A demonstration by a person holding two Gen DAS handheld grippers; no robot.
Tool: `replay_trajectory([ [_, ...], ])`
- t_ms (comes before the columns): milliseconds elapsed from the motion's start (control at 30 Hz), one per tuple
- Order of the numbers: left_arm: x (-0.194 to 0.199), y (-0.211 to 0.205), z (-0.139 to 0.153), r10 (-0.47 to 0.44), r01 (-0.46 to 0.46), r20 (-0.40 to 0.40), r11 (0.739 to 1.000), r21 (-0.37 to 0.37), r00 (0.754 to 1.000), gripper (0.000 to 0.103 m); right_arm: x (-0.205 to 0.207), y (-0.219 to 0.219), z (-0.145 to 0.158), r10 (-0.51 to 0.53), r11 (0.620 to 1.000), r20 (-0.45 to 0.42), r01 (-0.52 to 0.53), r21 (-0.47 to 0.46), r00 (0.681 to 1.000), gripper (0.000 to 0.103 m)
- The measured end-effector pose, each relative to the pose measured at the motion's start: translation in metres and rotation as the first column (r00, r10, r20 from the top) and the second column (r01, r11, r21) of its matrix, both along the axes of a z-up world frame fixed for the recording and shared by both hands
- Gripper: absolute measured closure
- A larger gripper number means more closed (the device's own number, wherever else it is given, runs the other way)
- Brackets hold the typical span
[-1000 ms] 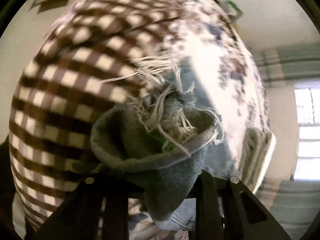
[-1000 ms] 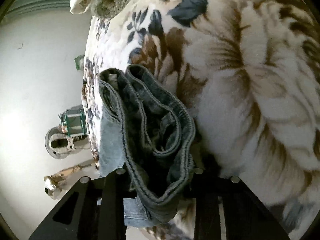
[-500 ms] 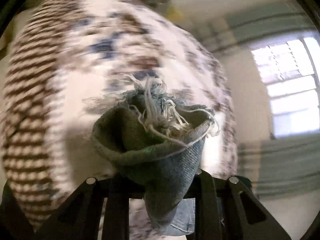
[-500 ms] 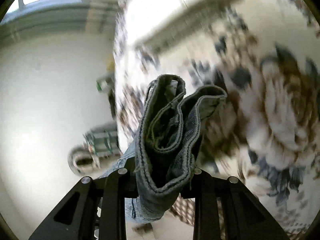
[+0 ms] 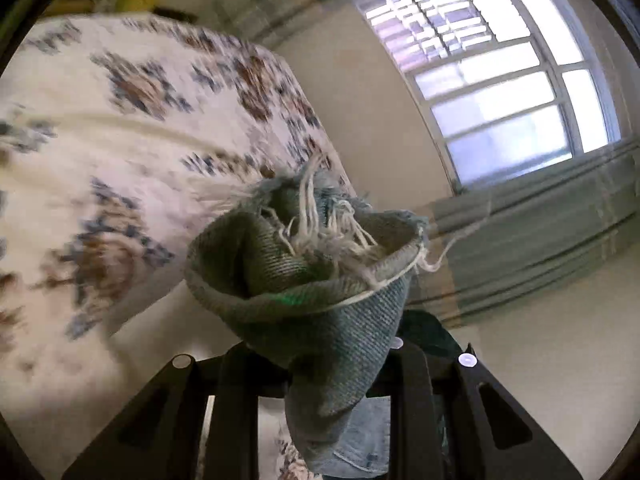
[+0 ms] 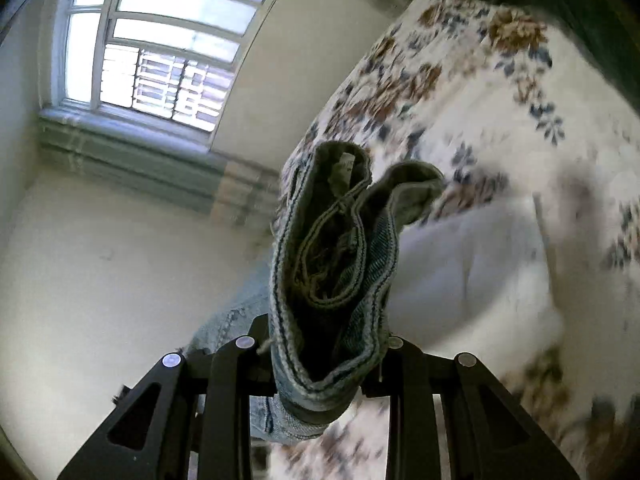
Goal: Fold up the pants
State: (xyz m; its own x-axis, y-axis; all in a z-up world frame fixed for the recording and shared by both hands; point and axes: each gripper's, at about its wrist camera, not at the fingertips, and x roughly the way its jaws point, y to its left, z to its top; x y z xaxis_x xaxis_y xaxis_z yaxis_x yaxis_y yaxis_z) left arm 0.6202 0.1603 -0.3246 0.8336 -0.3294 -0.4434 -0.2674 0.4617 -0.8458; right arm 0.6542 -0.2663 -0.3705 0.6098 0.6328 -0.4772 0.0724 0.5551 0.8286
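The left tool [image 5: 320, 364] clamps the frayed cuff and the right tool [image 6: 320, 364] the bunched waistband of the faded blue denim pants [image 6: 332, 264], lifted above the blurred floral-patterned bed [image 5: 120, 128], the garment's middle hanging below the frames, unseen, with both tools' fingertips buried in cloth.

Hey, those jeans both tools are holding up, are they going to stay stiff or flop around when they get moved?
Probably floppy: the jeans bunch into soft folds between the right tool and hang below it. The frayed hem in the left tool curls loosely too. The thick denim likely carries some weight, so it may sag.
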Motion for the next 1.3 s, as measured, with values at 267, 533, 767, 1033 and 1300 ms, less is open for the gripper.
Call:
replay_trajectory([
  [267,0.037,-0.004,-0.124,-0.144,0.176,-0.221,0.975,0.132,0.965,0.083,0.012,0.0,-0.137,-0.108,0.988,-0.189,0.083,-0.132,0.976,0.074],
  [533,0.033,-0.002,-0.106,-0.206,0.275,-0.322,0.943,0.187,0.924,0.064,0.012,0.01,-0.123,-0.066,0.968,-0.235,0.005,-0.25,0.97,0.057],
  [767,0.013,-0.037,-0.047,-0.17,0.398,-0.401,0.695,0.599,0.9,0.011,-0.023,0.034,-0.057,-0.117,0.819,-0.198,-0.018,-0.574,0.973,0.011],
  [1033,-0.035,-0.054,0.019,-0.126,0.393,-0.386,0.512,0.764,0.914,0.007,-0.09,0.071,0.025,-0.143,0.58,-0.111,-0.007,-0.815,0.983,0.0],
  [1300,-0.12,-0.067,0.107,-0.121,0.341,-0.323,0.475,0.811,0.938,0.007,-0.187,0.074,0.128,-0.122,0.543,-0.021,0.049,-0.839,0.992,0.0],
])
